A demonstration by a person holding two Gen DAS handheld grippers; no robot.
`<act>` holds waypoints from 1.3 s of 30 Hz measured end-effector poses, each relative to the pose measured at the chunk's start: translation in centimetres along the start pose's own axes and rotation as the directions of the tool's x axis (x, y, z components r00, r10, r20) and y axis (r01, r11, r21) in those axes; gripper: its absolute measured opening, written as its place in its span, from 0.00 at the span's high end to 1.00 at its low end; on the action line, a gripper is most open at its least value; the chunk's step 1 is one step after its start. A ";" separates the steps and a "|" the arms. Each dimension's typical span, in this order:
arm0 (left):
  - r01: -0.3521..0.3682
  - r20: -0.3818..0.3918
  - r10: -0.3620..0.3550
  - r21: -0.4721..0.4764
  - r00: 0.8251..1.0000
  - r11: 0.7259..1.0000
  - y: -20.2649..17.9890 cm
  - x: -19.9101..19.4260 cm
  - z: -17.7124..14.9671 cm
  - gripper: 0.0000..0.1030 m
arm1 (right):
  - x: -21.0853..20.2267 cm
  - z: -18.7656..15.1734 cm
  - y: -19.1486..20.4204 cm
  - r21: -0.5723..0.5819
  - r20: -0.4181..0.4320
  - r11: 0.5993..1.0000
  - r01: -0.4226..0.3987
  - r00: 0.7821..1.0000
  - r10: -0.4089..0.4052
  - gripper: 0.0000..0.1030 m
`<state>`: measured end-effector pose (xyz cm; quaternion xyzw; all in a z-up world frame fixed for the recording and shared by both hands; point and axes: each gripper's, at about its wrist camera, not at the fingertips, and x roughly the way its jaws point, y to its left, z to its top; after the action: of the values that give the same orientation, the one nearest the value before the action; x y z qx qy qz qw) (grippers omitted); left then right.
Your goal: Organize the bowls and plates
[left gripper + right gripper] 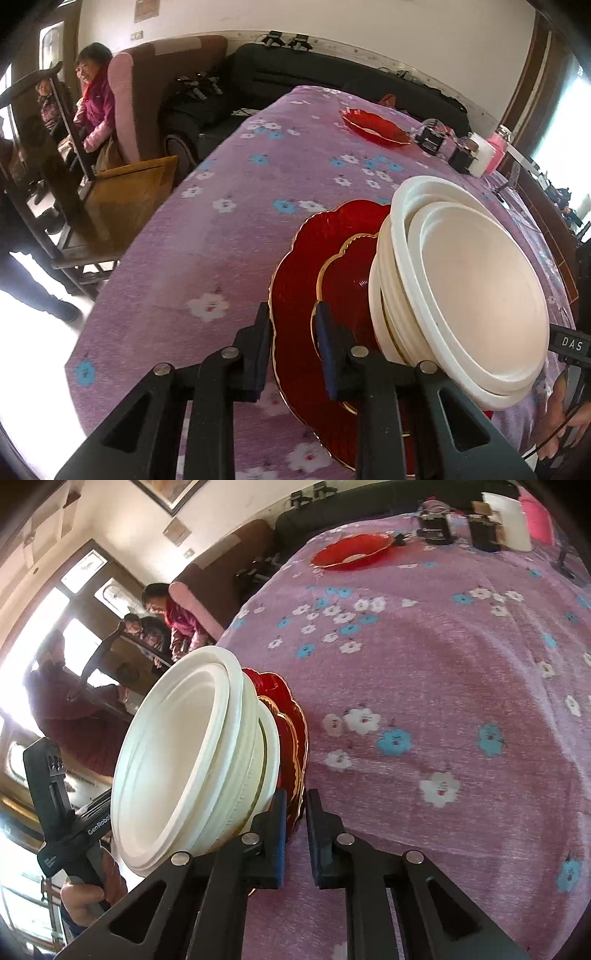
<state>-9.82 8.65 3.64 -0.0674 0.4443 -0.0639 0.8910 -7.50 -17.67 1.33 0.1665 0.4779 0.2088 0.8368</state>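
Note:
A stack of white bowls sits on a small red gold-rimmed plate, which lies on a large red scalloped plate. My left gripper is shut on the near rim of the large red plate. In the right wrist view the white bowls and red plates stand just left of centre. My right gripper is shut on the edge of the red plates. A separate red plate lies at the far side of the table; it also shows in the right wrist view.
The table wears a purple flowered cloth. Black boxes, a white container and a pink container stand at the far edge. A wooden chair stands left of the table. People sit beyond it.

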 end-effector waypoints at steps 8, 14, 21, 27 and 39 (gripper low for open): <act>0.072 -0.036 -0.070 0.074 0.997 0.995 -7.0 3.1 1.9 0.78 | -4.3 0.5 -5.6 0.092 0.079 0.993 0.073 0.994 -0.080 0.89; 0.129 -0.078 -0.120 0.138 0.990 0.982 -13.6 5.9 3.3 0.78 | -8.0 0.8 -10.3 0.171 0.140 0.973 0.153 0.974 -0.178 0.89; 0.097 -0.053 -0.088 0.206 0.995 0.974 -18.8 7.5 3.8 0.77 | -9.8 0.5 -14.3 0.258 0.177 0.950 0.175 0.958 -0.225 0.89; 0.088 -0.019 -0.086 0.181 0.996 0.980 -19.2 8.7 4.8 0.77 | -9.9 0.7 -14.4 0.251 0.211 0.945 0.209 0.941 -0.264 0.90; 0.061 0.029 -0.067 0.166 0.997 0.984 -19.0 10.5 6.9 0.76 | -8.0 3.5 -14.3 0.242 0.242 0.939 0.246 0.922 -0.304 0.90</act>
<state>0.89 -11.42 2.89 -0.0087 0.4195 -0.1278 0.8987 -5.36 -34.31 2.08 0.2108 0.3947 0.0128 0.8942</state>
